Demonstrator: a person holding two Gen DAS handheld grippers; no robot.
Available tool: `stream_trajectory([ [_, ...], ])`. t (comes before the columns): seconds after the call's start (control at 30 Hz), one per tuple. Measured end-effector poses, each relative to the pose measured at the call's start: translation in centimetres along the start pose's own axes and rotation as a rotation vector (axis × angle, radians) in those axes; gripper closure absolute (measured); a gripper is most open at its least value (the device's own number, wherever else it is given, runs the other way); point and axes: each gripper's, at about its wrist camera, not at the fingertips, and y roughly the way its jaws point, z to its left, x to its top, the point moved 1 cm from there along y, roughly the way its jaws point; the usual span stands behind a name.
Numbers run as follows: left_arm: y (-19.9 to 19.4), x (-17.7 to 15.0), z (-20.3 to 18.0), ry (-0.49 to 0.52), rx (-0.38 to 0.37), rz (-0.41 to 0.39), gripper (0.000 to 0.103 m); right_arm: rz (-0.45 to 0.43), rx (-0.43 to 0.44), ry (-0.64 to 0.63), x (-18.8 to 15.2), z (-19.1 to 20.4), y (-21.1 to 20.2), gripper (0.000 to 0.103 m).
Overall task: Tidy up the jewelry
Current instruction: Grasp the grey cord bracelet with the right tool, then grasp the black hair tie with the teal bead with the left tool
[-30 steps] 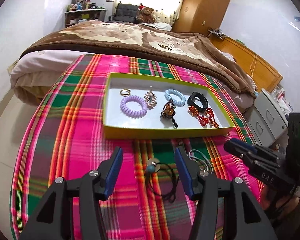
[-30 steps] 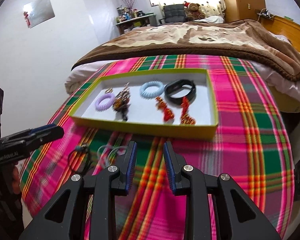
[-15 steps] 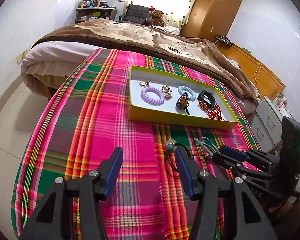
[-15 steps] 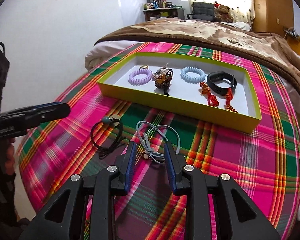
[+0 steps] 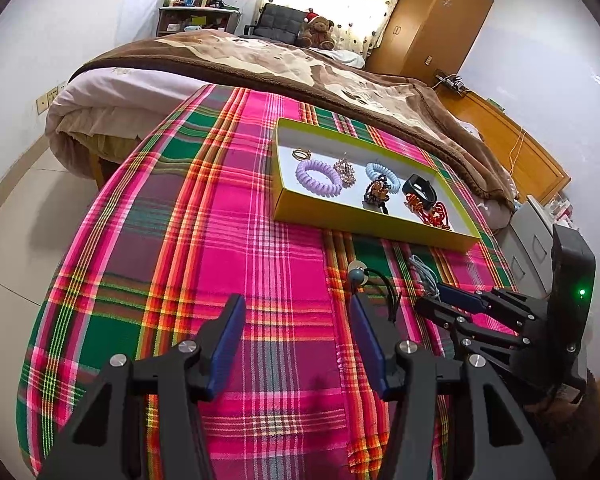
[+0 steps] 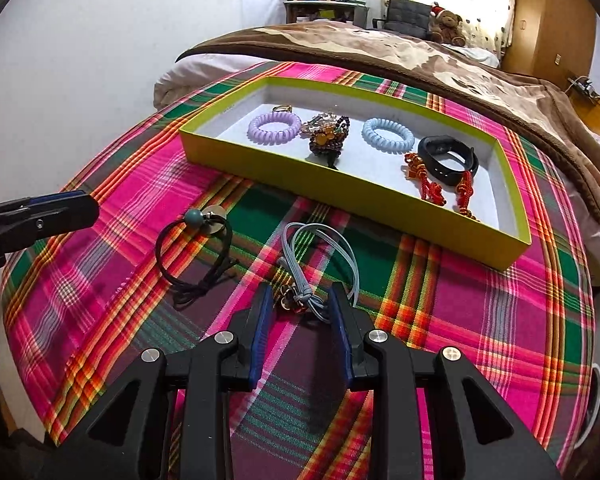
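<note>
The right gripper (image 6: 300,306), its jaws parted and empty, sits low over the knot of the grey cord (image 6: 314,256) on the plaid cloth (image 6: 440,300) just short of the tray (image 6: 284,162); it should likely close on that knot and charm (loops would slip), then lift clear of the tray wall. The left gripper (image 5: 296,340), spread wide over bare cloth, holds nothing. Only the right view shows the knot between the pads; the left view shows the black tie (image 5: 374,280) just beyond its own right finger.
</note>
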Motion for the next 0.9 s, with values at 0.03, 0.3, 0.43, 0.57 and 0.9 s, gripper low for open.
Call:
stream_trajectory([
  [0.03,0.0,0.0,0.1,-0.001,-0.002,0.001,0.047,0.000,-0.006,0.000,0.0,0.1,0.0,0.074],
  [0.3,0.1,-0.6,0.2,-0.002,-0.009,0.010,0.047,-0.006,-0.040,0.012,-0.1,-0.1,-0.1,0.084],
  [0.43,0.0,-0.6,0.0,0.003,-0.011,0.012,0.047,-0.017,-0.048,0.031,-0.2,-0.4,-0.5,0.085],
  [0.57,0.3,-0.5,-0.3,0.009,-0.014,0.020,0.047,-0.045,-0.045,0.076,-0.3,-1.2,-1.2,0.085],
  [0.9,1.6,0.1,-2.3,0.049,-0.040,0.047,0.047,-0.110,-0.040,0.172,-1.1,-3.3,-3.7,0.085],
])
